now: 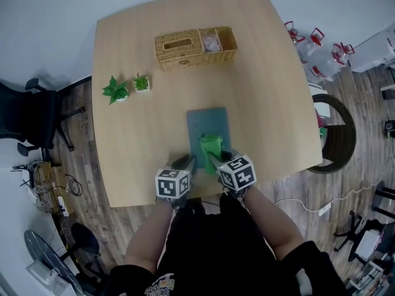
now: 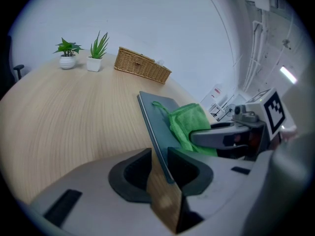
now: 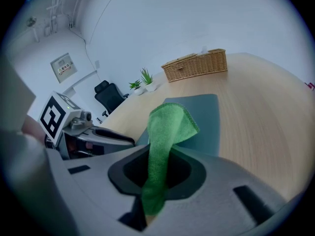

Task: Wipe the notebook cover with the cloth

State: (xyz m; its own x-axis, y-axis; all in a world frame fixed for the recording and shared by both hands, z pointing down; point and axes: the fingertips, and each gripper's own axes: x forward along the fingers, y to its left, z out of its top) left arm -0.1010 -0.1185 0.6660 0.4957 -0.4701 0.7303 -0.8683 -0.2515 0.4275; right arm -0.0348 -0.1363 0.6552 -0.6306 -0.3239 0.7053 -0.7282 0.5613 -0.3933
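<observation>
The notebook (image 1: 208, 123) is laid flat on the surface (image 1: 142, 140), close to the edge where the person stands, with its long side pointing away. Its near left edge is taken between the fingers of the left gripper (image 2: 160, 167), which are closed on it with only the thin edge between them. This hold is judged to be there so that the notebook is not pushed along when the cover is rubbed.

The cloth (image 3: 165, 132), green and folded, is pinched by its lower part in the fingers of the right gripper (image 3: 156, 175), which are closed tightly on it. The free part of the cloth is bent forward and rested on the near end of the cover, so that a soft face is offered to the cover and not the hard fingers. The two grippers are placed just beside each other. Most of the cover beyond the cloth is seen bare, so the wiping is judged to be at the near end of a stroke.

Farther along the surface a woven basket (image 1: 194, 46) is seen, well apart from the notebook, and small potted plants (image 1: 115, 90) are placed to the left. Nothing is found between the cloth and the far end of the cover; only the left gripper could be touched by a stroke made to the left
</observation>
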